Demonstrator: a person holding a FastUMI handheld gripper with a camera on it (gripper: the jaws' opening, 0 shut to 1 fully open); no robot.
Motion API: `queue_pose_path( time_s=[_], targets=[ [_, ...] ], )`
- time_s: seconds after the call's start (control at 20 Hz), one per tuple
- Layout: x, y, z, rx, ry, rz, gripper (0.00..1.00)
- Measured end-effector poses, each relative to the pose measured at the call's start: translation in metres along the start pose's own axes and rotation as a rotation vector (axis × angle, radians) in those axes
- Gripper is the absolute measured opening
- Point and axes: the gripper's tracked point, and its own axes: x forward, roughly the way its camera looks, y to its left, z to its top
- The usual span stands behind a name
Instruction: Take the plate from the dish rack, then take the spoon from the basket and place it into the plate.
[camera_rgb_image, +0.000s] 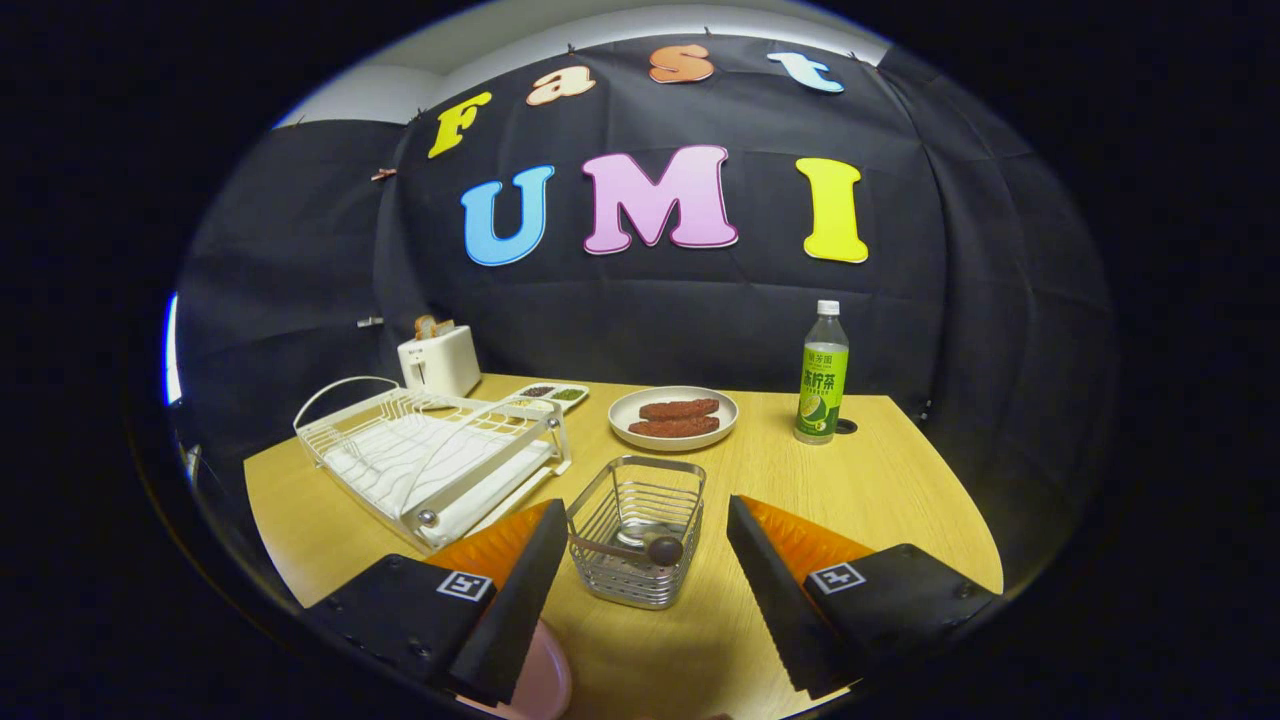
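Lower centre of the frame, the gripper (640, 590) hangs with its fingers spread wide, pinching nothing. A pink round plate (535, 680) peeks from under the left finger at the bottom. Between the fingertips, just ahead, stands the square silver wire basket (637, 545) with the dark-bowled wooden spoon (640, 548) lying across it. A misjudged descent could catch the wire rim and shove the light basket. Middle left, the white wire dish rack (430, 455) holds no plate.

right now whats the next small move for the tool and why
Probably ease the open tool down around the spoon in the wire basket between its fingers. The dish rack is bare, and a pink plate edge sits under one finger.
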Motion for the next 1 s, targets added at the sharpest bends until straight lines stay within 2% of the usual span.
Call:
queue_pose_path(
  time_s=[0.1, 0.2, 0.35, 0.5, 0.55, 0.7, 0.85, 0.9, 1.0],
  targets=[
    [0.005, 0.005, 0.0, -0.022, -0.014, 0.01, 0.99],
    [0.008, 0.013, 0.001, -0.024, -0.022, 0.032, 0.91],
    [0.011, 0.021, 0.0, -0.035, -0.031, 0.058, 0.75],
    [0.013, 0.028, 0.001, -0.04, -0.034, 0.076, 0.64],
    [0.013, 0.029, 0.001, -0.049, -0.035, 0.077, 0.58],
    [0.014, 0.034, 0.003, -0.067, -0.032, 0.081, 0.46],
    [0.018, 0.034, 0.004, -0.062, -0.019, 0.071, 0.31],
    [0.019, 0.036, 0.004, -0.056, -0.012, 0.074, 0.28],
    [0.02, 0.03, 0.007, -0.059, -0.01, 0.053, 0.29]
  ],
)
